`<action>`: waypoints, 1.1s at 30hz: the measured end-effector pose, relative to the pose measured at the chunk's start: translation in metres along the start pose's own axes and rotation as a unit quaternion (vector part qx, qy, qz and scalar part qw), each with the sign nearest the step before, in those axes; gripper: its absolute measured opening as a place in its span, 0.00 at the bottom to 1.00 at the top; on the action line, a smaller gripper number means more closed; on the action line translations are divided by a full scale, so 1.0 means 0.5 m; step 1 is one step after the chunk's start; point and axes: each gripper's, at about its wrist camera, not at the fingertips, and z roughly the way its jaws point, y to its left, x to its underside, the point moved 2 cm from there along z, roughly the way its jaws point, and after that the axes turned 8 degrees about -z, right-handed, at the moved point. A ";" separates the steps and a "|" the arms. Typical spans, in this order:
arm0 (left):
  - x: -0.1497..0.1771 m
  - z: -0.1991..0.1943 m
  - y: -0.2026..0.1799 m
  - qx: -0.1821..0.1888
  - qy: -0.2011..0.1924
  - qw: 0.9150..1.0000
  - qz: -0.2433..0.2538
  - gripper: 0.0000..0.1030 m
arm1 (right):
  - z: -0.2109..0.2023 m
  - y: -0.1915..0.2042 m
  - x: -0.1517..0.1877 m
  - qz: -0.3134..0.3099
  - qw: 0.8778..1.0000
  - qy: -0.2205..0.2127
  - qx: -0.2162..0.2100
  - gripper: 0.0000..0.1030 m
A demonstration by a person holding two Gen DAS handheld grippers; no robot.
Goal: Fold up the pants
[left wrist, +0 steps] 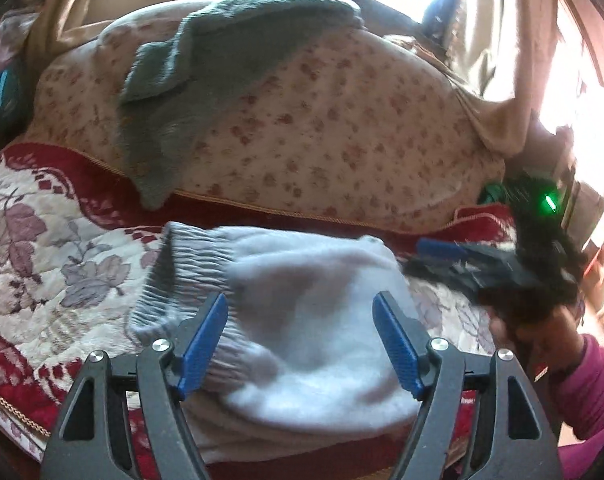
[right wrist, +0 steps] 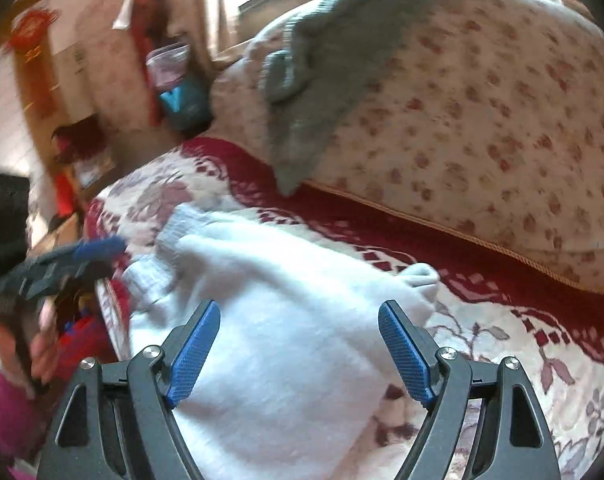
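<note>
**Folded white pants on the floral blanket, both grippers apart above them**

Plainly, we count one pair of pants (left wrist: 302, 312), two grippers, one grey garment (left wrist: 206, 80) and one big cushion (left wrist: 342, 128). We see the pants as a soft, fleecy, pale bundle folded on the red-and-cream floral blanket (left wrist: 42, 248), their ribbed elastic waistband (left wrist: 190, 272) toward 10 o'clock in the left wrist view. In the right wrist view their long axis runs from 5 o'clock up to 10 o'clock, with a rounded fold at 2 o'clock. Our left gripper (left wrist: 300, 344) has its ridged blue pads spread wide over the fabric, pressing on nothing. Our right gripper (right wrist: 300, 354) likewise stands wide, holding nothing, the pants beneath it. The knitted grey garment drapes over the cushion, which is pale with small reddish flowers, at 12 o'clock beyond the pants.
</note>
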 end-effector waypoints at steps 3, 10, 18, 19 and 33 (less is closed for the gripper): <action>0.020 0.018 -0.023 -0.019 0.003 1.000 0.016 0.72 | 0.023 -0.035 -0.016 0.014 1.000 0.009 0.020 0.83; 0.063 0.063 0.008 -0.054 0.034 0.998 -0.006 0.72 | 0.078 -0.035 -0.014 -0.021 0.998 0.041 0.046 0.83; 0.085 0.082 0.047 -0.060 0.035 0.997 -0.034 0.72 | 0.154 -0.018 -0.005 -0.043 0.993 0.062 0.095 0.83; 0.085 0.084 0.047 -0.062 0.034 0.997 -0.034 0.72 | 0.161 -0.020 -0.003 -0.042 0.992 0.064 0.097 0.83; 0.086 0.091 0.015 -0.110 0.018 0.993 -0.022 0.77 | 0.095 -0.035 0.005 0.046 0.997 0.041 0.051 0.91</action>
